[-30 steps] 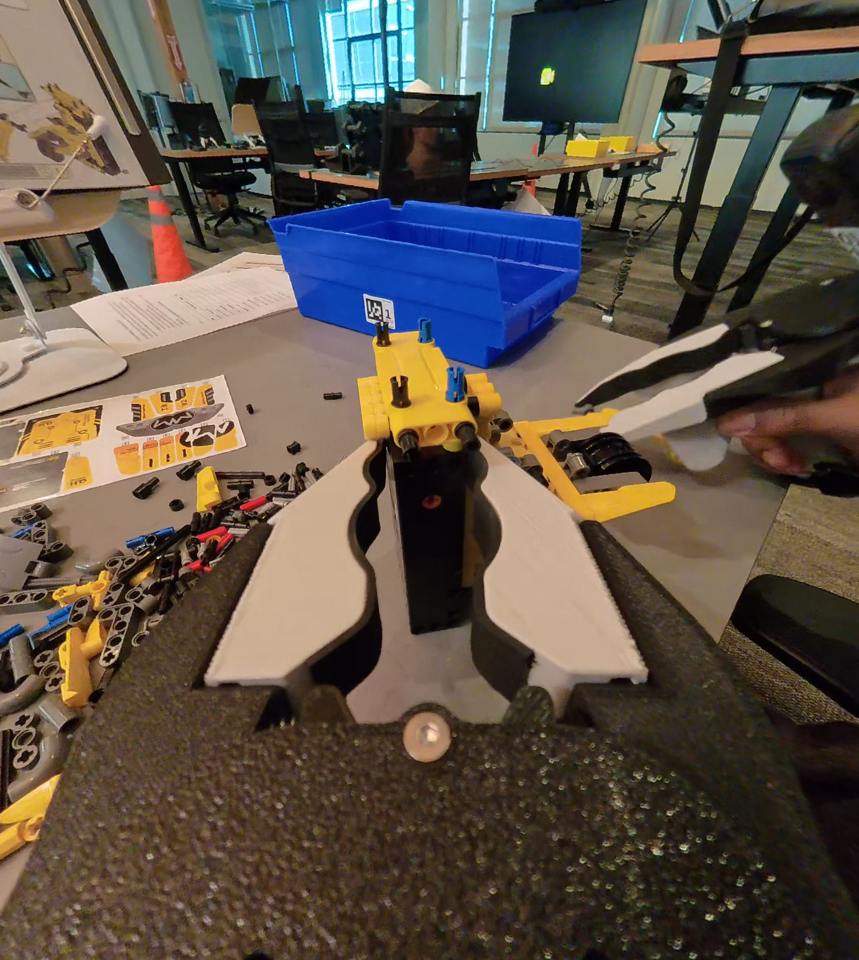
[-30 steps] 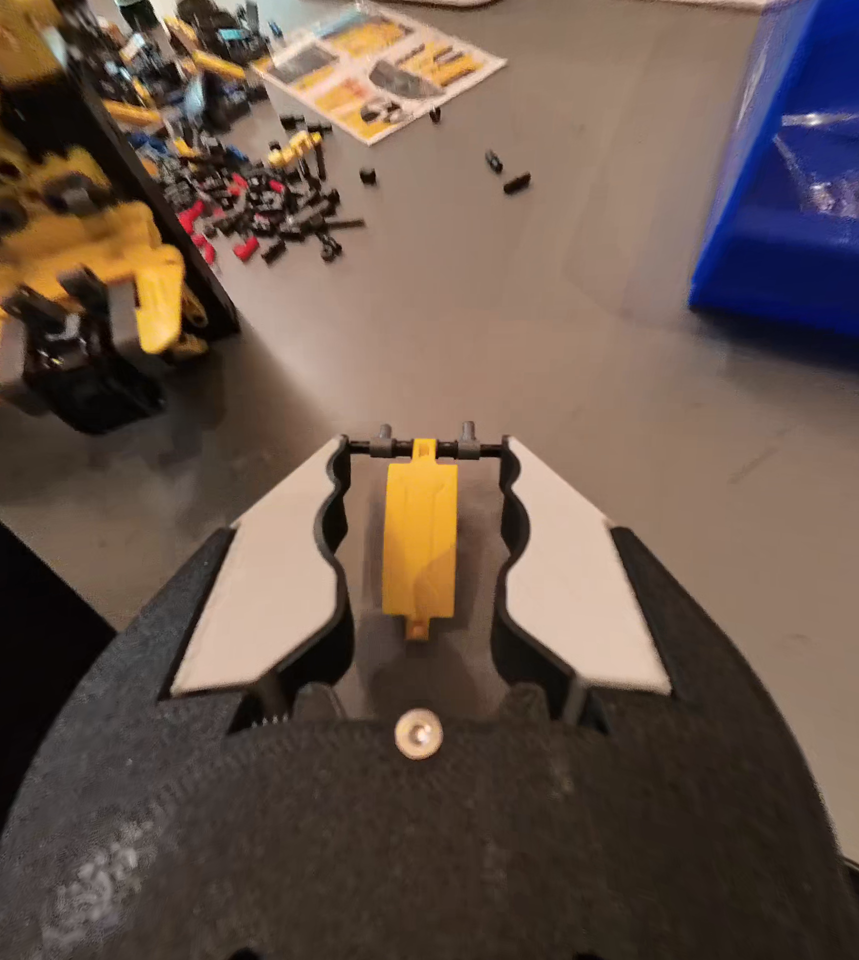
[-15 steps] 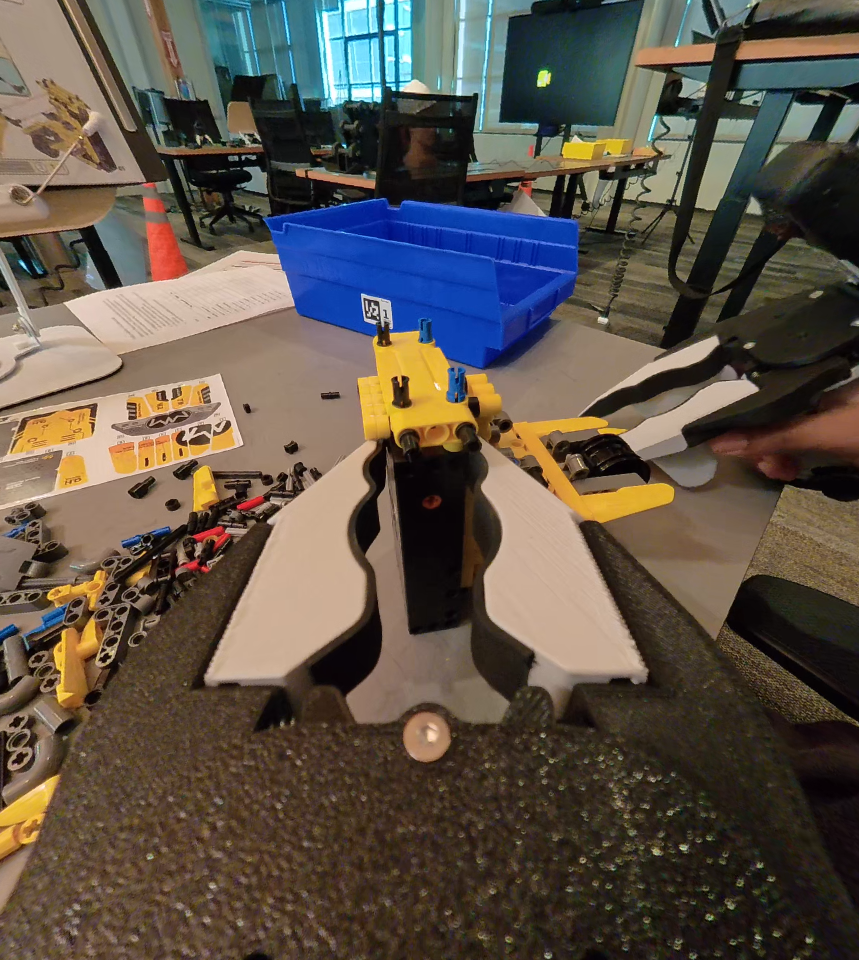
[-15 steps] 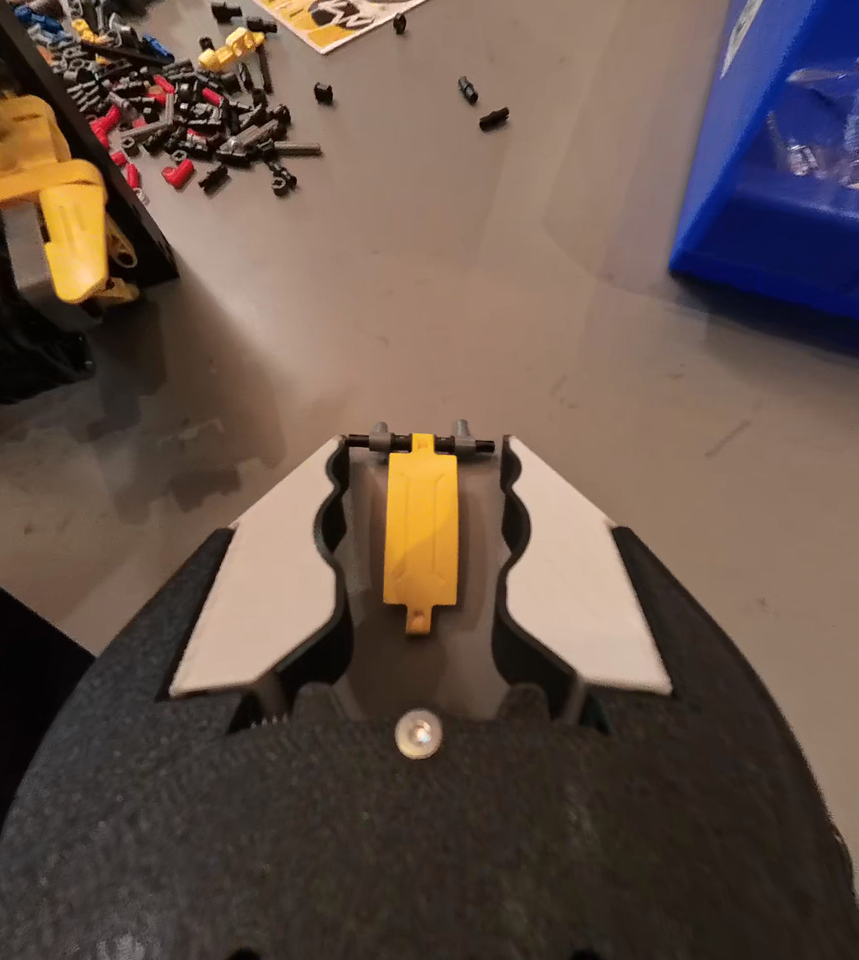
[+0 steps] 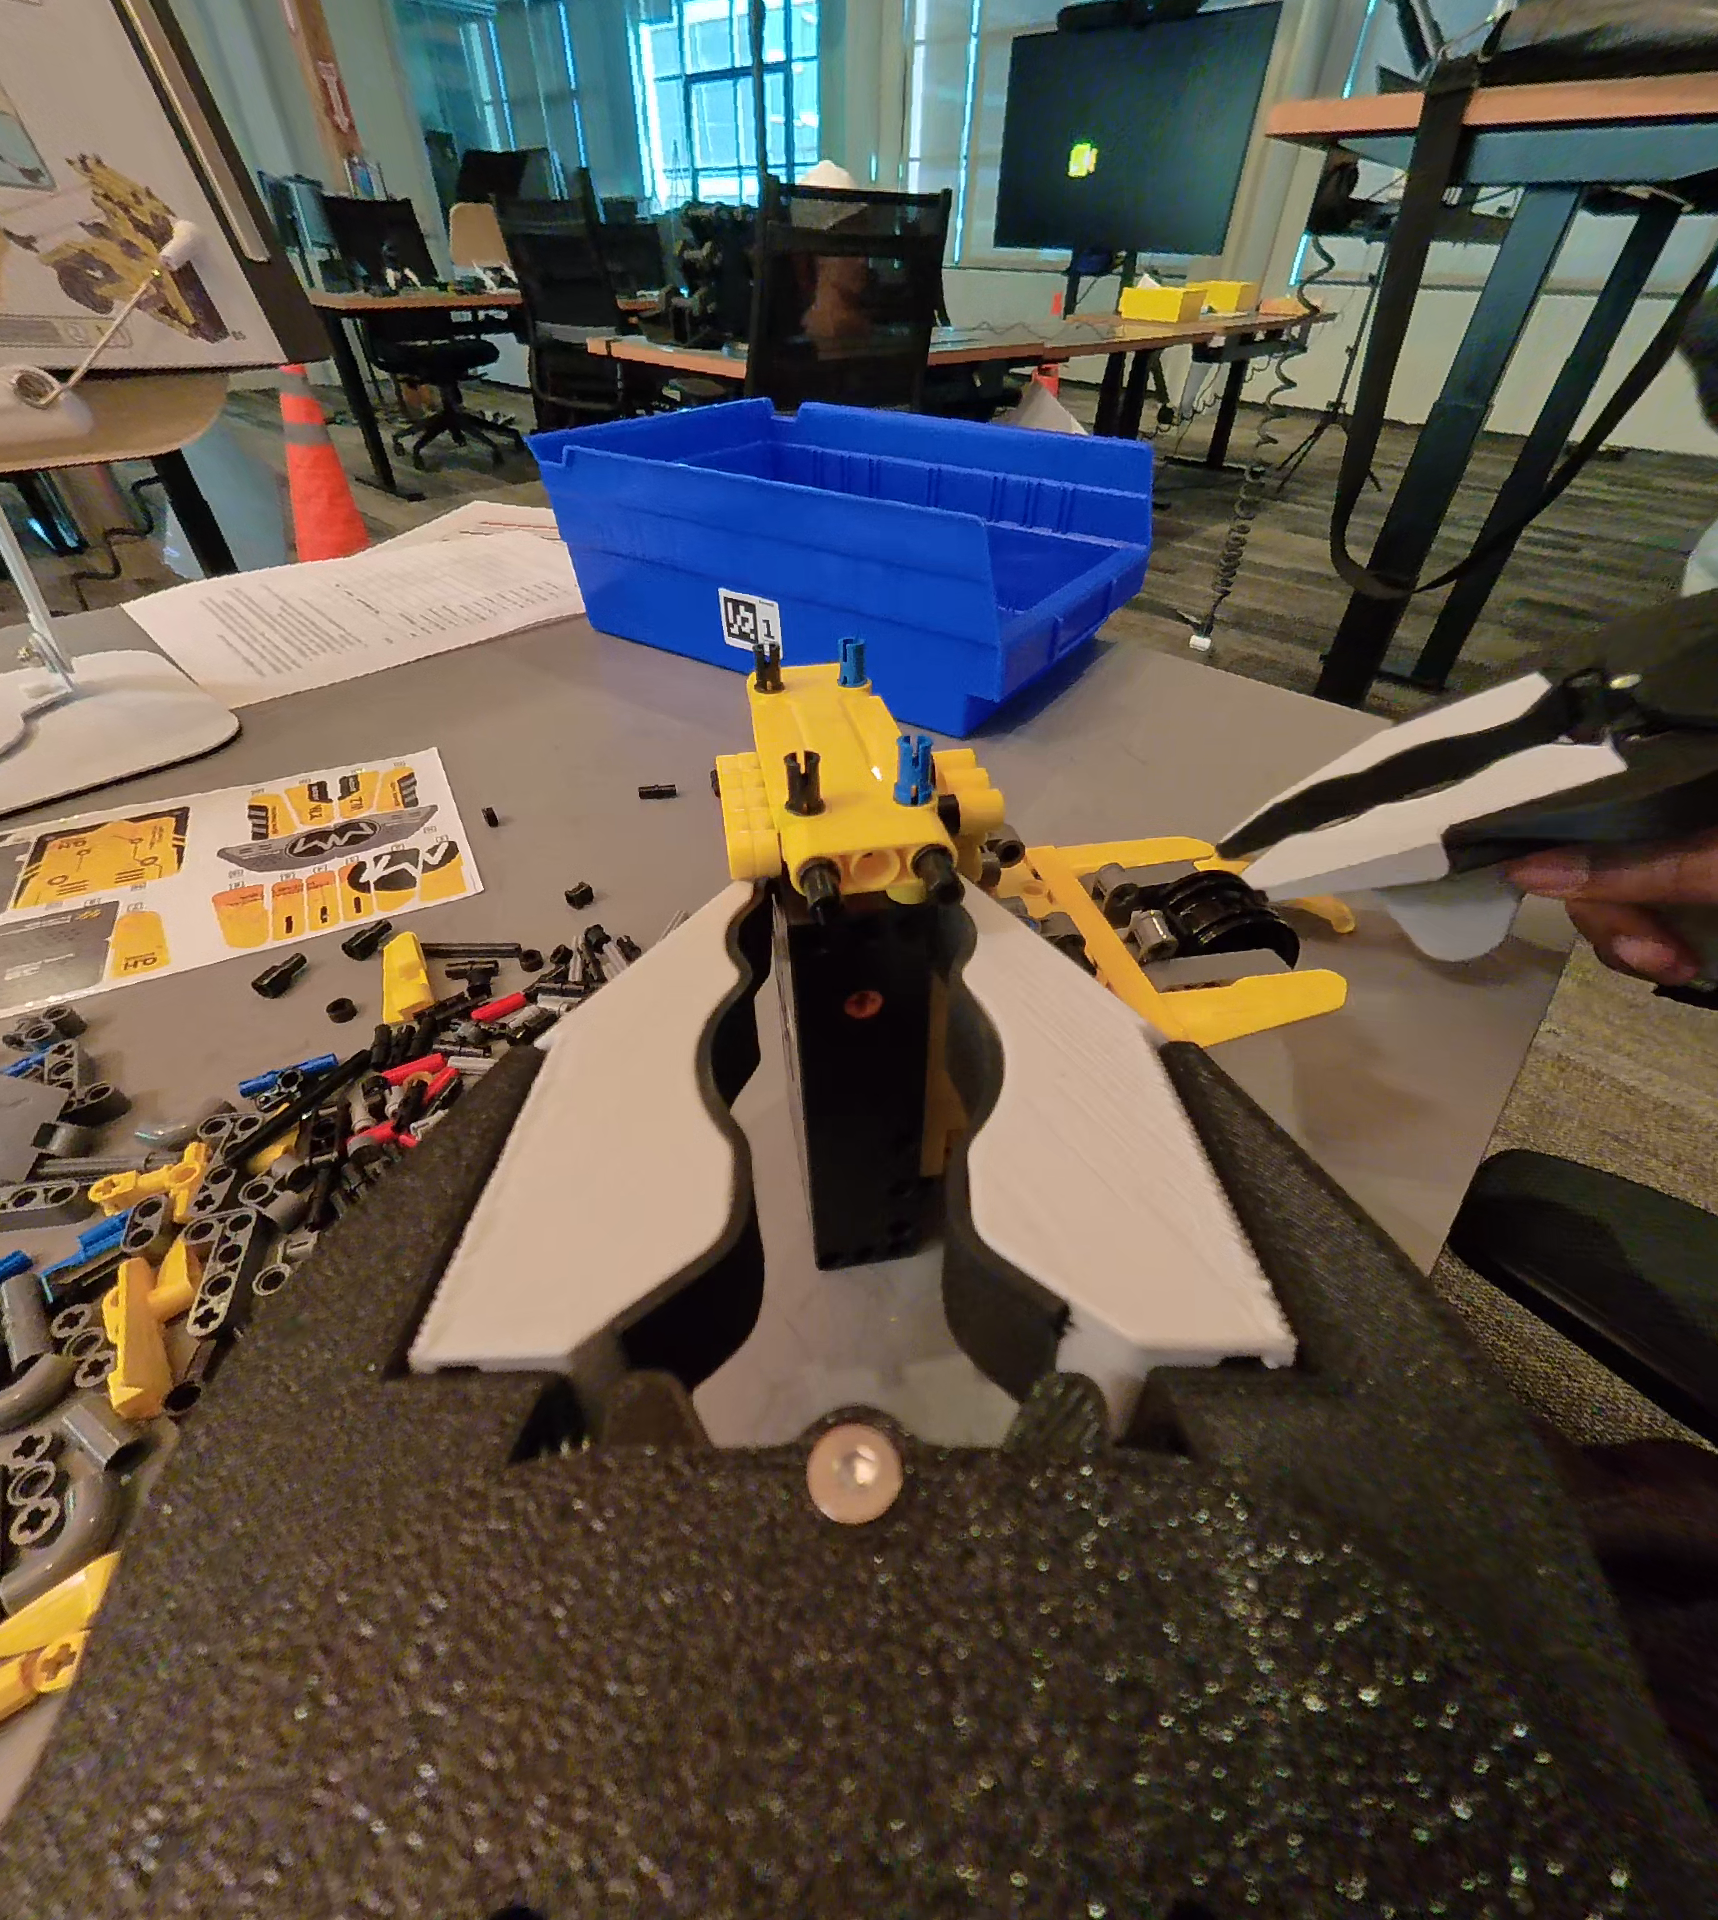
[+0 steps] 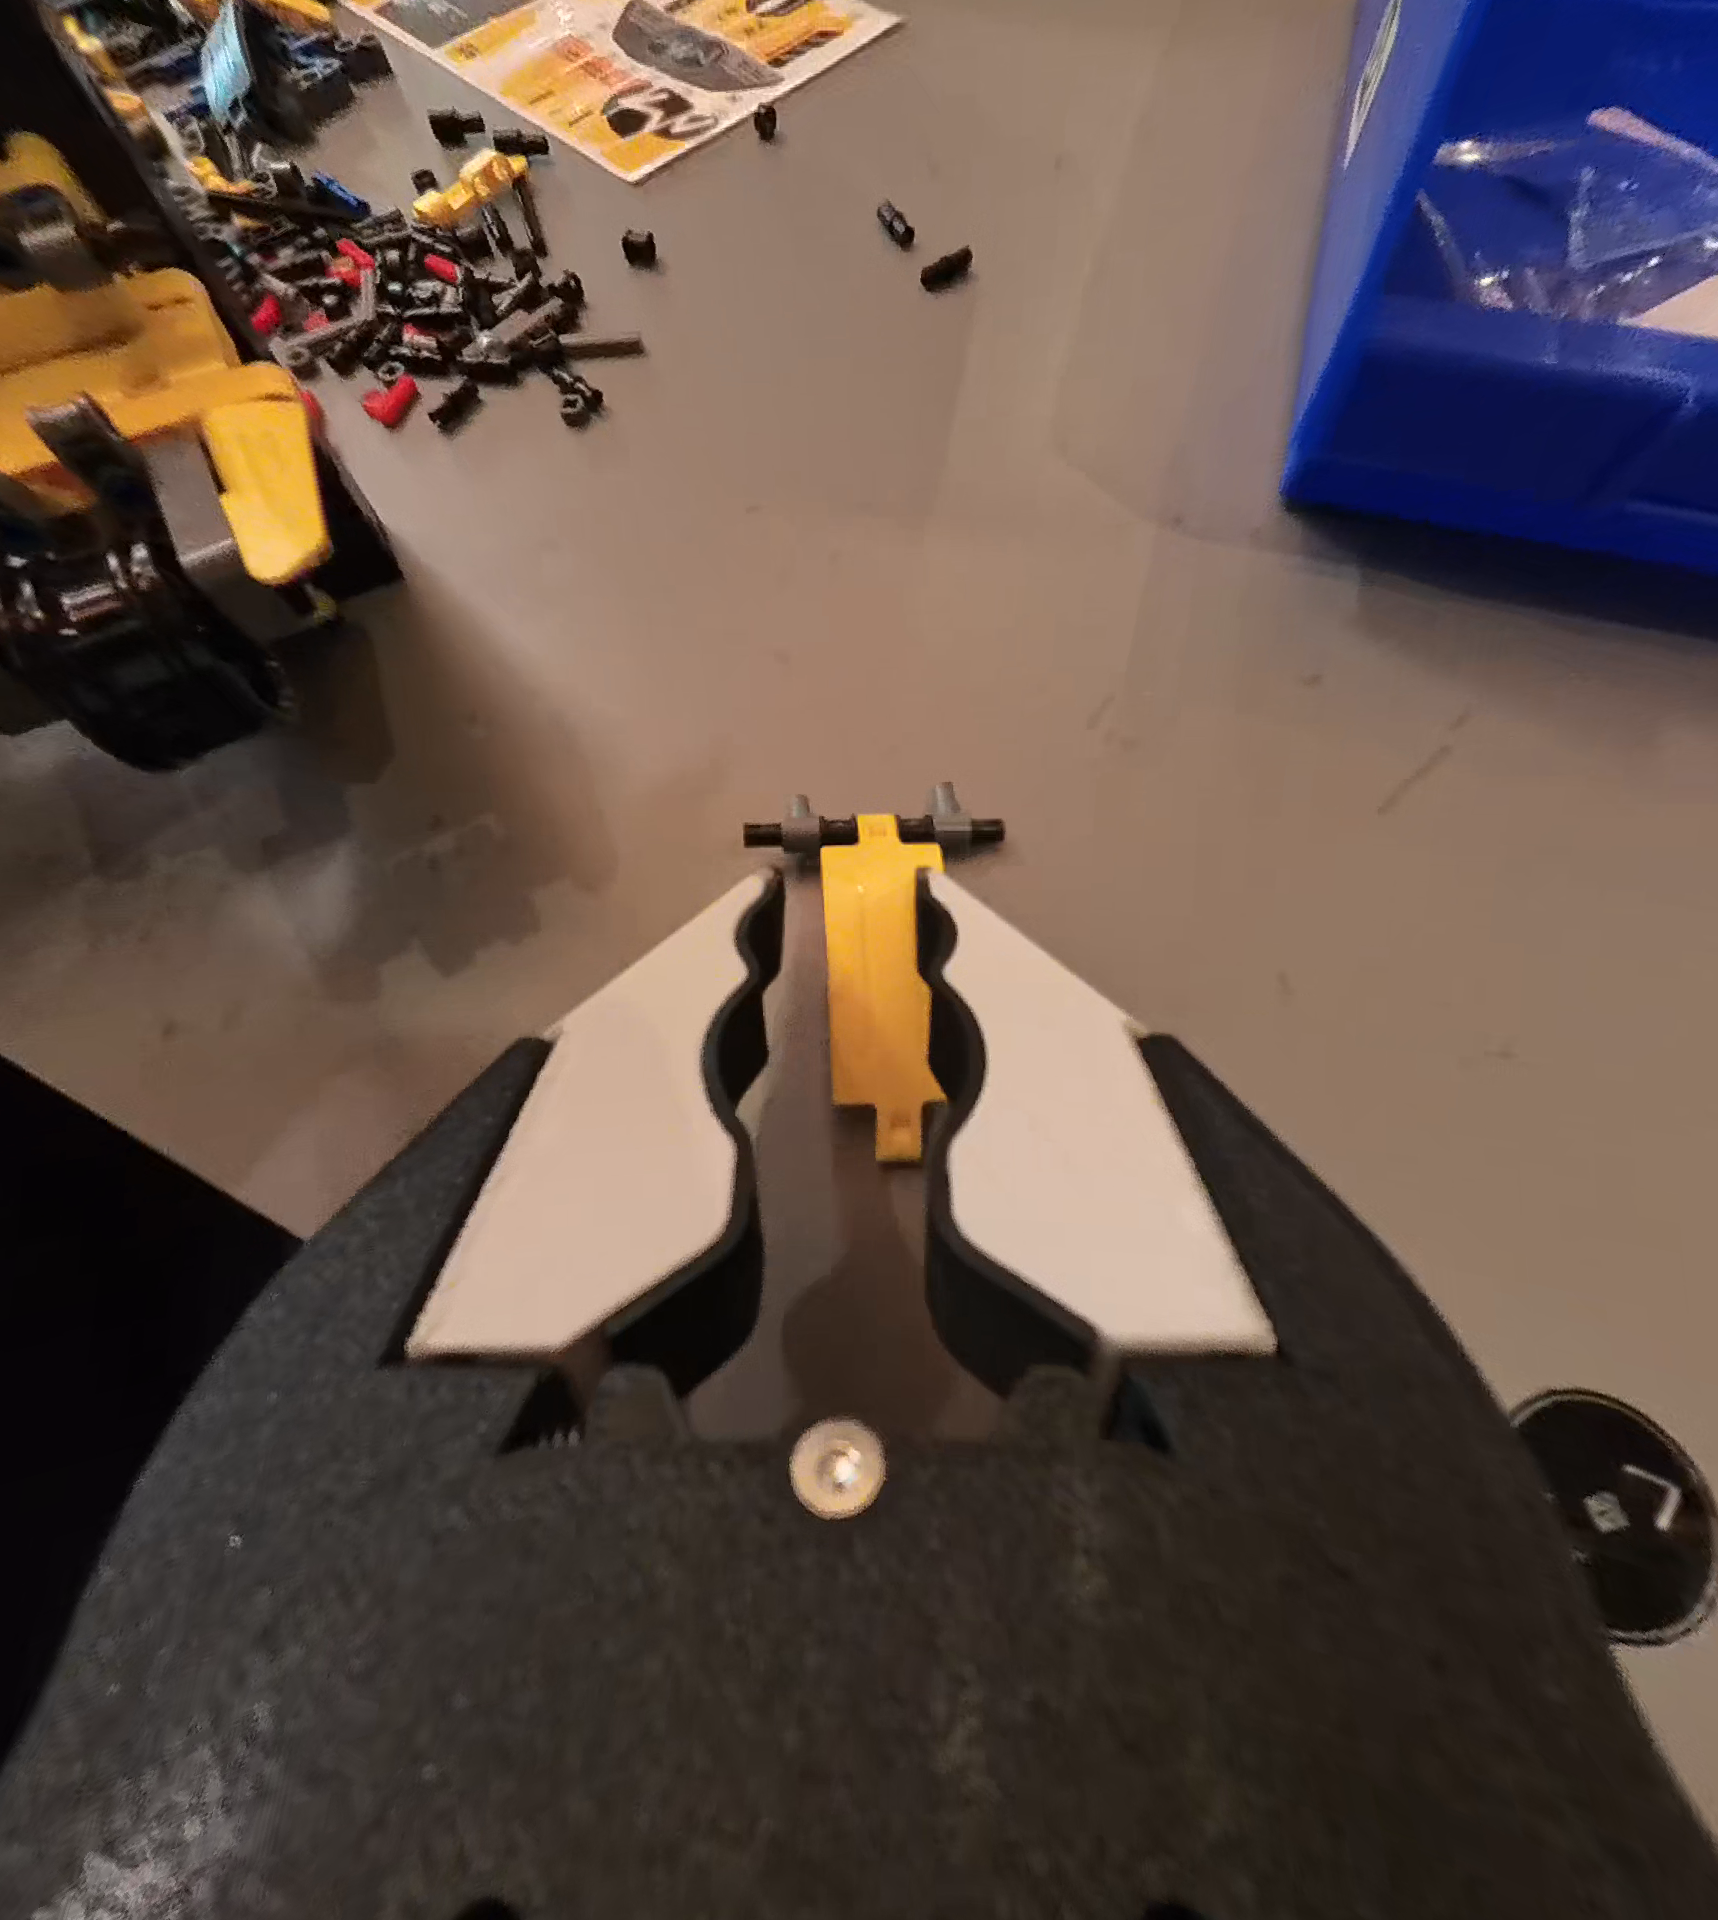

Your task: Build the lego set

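Yellow-black brick model (image 5: 860, 935) pinched in left gripper (image 5: 855, 914) near table edge (image 5: 1478, 1164); right gripper (image 6: 860, 883) pinches yellow panel piece (image 6: 881, 987) over bare tabletop; off-centre hold, likely slip; loose parts pile (image 5: 242, 1122) crowds left; blue bin (image 5: 865, 530) well apart.

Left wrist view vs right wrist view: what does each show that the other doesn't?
Left wrist view only: the left gripper shut on the black-and-yellow model, the instruction board on its stand, and the office behind.

Right wrist view only: the yellow panel with a black axle between the right gripper fingers.

Both: the grey table, blue bin, sticker sheet and loose parts pile.
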Tool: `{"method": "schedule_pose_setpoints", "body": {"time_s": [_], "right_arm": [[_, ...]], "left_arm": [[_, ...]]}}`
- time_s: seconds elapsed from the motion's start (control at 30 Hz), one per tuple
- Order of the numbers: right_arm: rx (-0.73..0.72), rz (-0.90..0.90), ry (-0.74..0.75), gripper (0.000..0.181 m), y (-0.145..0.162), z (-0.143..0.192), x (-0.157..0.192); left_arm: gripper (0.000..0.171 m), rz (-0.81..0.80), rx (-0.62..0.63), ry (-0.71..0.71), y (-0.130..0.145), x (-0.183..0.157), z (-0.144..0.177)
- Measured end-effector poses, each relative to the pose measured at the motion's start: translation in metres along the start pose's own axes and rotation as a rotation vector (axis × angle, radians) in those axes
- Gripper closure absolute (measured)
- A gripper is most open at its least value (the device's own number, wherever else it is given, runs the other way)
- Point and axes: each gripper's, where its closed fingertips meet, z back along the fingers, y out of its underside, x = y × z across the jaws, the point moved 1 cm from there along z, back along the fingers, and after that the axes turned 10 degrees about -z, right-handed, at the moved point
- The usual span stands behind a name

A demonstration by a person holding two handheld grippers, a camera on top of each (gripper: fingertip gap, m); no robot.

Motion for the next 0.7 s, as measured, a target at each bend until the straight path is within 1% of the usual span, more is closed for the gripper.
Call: {"method": "schedule_pose_setpoints", "body": {"time_s": [0.27,0.4,0.5,0.6,0.67,0.7], "right_arm": [[0.026,-0.017,-0.013,0.156,0.001,0.0,-0.001],[0.065,0.012,-0.003,0.159,0.003,0.002,0.0],[0.073,0.036,0.002,0.158,0.003,0.002,0.0],[-0.003,0.037,-0.004,0.144,-0.009,0.003,0.002],[-0.041,0.016,-0.004,0.128,-0.015,0.002,0.001],[-0.038,0.007,-0.001,0.12,-0.015,0.0,0.0]], "left_arm": [[0.142,-0.002,-0.002,0.002,0.0,-0.001,0.0],[0.142,0.0,-0.002,0.003,0.0,-0.001,0.0],[0.142,0.001,-0.002,0.004,-0.001,-0.001,0.0],[0.142,0.002,-0.003,0.005,-0.001,-0.001,0.0],[0.142,0.001,-0.003,0.005,-0.001,-0.001,0.0],[0.142,0.001,-0.003,0.005,-0.001,-0.001,0.0]]}}
